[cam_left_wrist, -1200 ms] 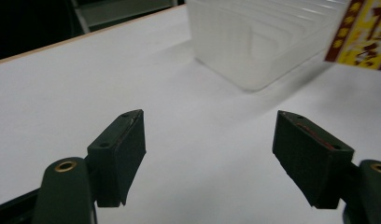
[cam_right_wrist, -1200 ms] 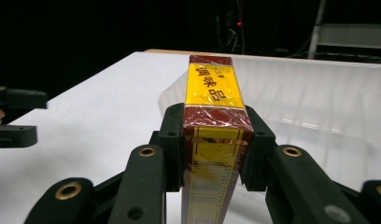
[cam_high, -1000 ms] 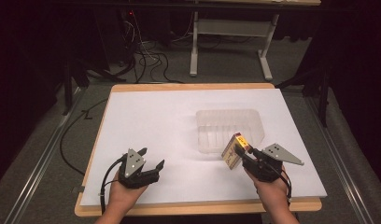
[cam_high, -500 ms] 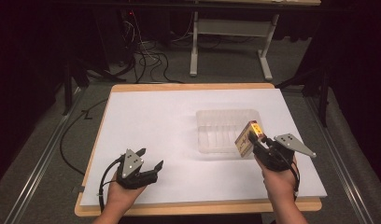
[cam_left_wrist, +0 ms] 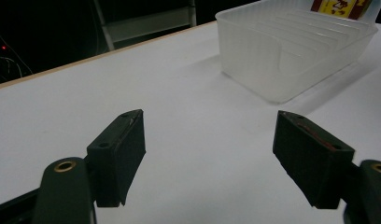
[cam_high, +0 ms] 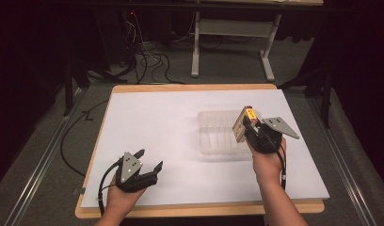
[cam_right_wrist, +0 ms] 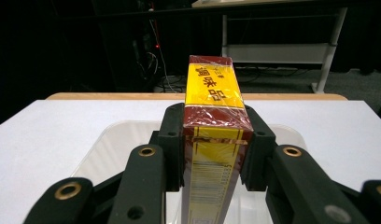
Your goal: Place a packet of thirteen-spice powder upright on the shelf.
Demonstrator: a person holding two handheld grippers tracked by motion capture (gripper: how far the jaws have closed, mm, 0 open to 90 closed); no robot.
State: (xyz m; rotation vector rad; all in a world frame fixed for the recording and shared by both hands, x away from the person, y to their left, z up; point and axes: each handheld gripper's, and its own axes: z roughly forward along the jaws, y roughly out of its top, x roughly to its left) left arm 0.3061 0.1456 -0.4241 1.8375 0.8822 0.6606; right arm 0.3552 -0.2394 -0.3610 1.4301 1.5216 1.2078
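Above the right end of the clear plastic tray [cam_high: 218, 136], held off the white table [cam_high: 157, 122]: red-and-yellow box [cam_right_wrist: 212, 116], upright, clamped by both jaws of the right gripper [cam_high: 249, 128]. At the near left, well apart: left gripper [cam_high: 150, 162], resting low, jaws spread wide, nothing between the 2 pads [cam_left_wrist: 121, 154].

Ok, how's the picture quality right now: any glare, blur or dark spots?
High view: white table bright, surroundings nearly black, box slightly soft. Left gripper view: near tongs blurred, tray sharper. Right gripper view: glare on the box's wrapper, dark background.
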